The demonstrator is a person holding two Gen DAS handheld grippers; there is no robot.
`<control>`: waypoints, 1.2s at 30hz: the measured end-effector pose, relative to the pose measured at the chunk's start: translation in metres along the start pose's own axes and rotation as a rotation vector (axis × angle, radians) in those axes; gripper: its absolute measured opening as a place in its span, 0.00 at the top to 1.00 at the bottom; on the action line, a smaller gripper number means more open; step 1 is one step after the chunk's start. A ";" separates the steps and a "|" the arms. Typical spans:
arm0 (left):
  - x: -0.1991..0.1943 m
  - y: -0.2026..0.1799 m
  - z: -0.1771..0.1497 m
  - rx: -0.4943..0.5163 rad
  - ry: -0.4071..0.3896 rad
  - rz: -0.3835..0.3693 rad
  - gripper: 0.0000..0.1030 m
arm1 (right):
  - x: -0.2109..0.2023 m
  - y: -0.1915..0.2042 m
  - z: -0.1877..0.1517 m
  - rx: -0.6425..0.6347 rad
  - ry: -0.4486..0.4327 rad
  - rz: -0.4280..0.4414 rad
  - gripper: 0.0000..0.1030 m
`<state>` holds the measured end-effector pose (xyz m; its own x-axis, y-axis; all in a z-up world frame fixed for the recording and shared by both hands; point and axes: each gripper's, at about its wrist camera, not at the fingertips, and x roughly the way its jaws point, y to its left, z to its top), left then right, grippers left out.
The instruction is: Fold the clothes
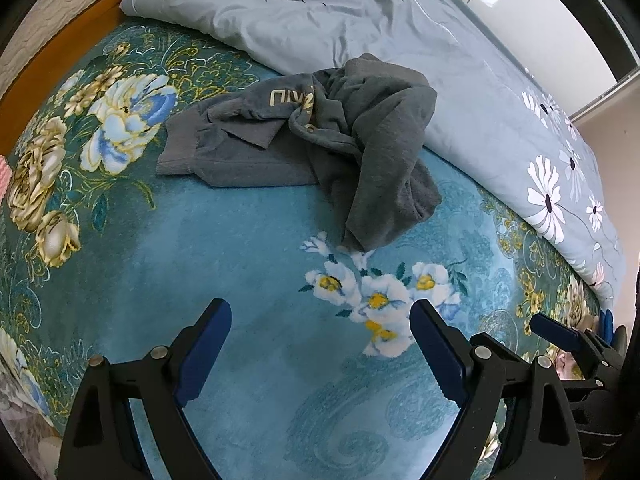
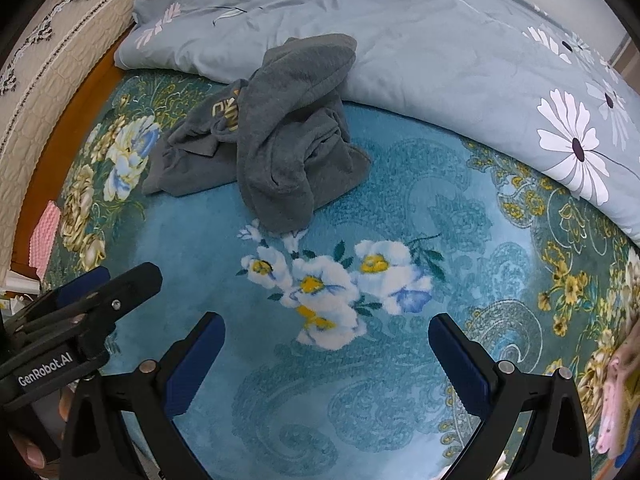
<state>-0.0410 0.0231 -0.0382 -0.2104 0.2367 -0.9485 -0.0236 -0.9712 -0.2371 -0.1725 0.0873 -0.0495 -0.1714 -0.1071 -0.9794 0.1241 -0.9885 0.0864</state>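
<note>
Grey sweatshirt (image 1: 320, 136) sits crumpled on teal floral blanket (image 1: 240, 240), far edge touching pale blue duvet (image 1: 400, 20).

Left gripper (image 1: 320, 344) and right gripper (image 2: 326, 354): both jaws spread wide, holding nothing.

Heap lies ahead of both, long axis left-right, neither clearly nearer.

Left view shows ribbed hem spread out flat; right view shows tall bunched fold instead.

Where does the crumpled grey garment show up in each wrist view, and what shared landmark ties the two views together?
Left wrist: grey garment upper centre, on the teal blanket, beyond the open left gripper.
Right wrist: grey garment upper centre-left, beyond the open right gripper.
Shared landmark: white flower cluster just in front of the garment.
</note>
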 end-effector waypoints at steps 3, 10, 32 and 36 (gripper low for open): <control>0.003 0.000 0.002 -0.003 0.002 0.002 0.11 | 0.000 0.000 0.002 -0.009 -0.006 -0.006 0.00; 0.008 -0.001 0.007 -0.007 0.004 -0.005 0.11 | 0.002 -0.001 0.009 -0.020 -0.011 -0.006 0.00; 0.043 -0.022 0.035 0.111 0.064 0.030 0.11 | 0.006 -0.027 0.008 0.010 -0.005 -0.016 0.00; 0.059 -0.037 0.058 0.109 0.083 0.020 0.12 | -0.004 -0.052 -0.013 0.026 0.005 -0.054 0.00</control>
<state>-0.1088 0.0713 -0.0731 -0.1308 0.2143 -0.9680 -0.1273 -0.9719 -0.1979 -0.1659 0.1407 -0.0524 -0.1725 -0.0534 -0.9836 0.0889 -0.9953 0.0384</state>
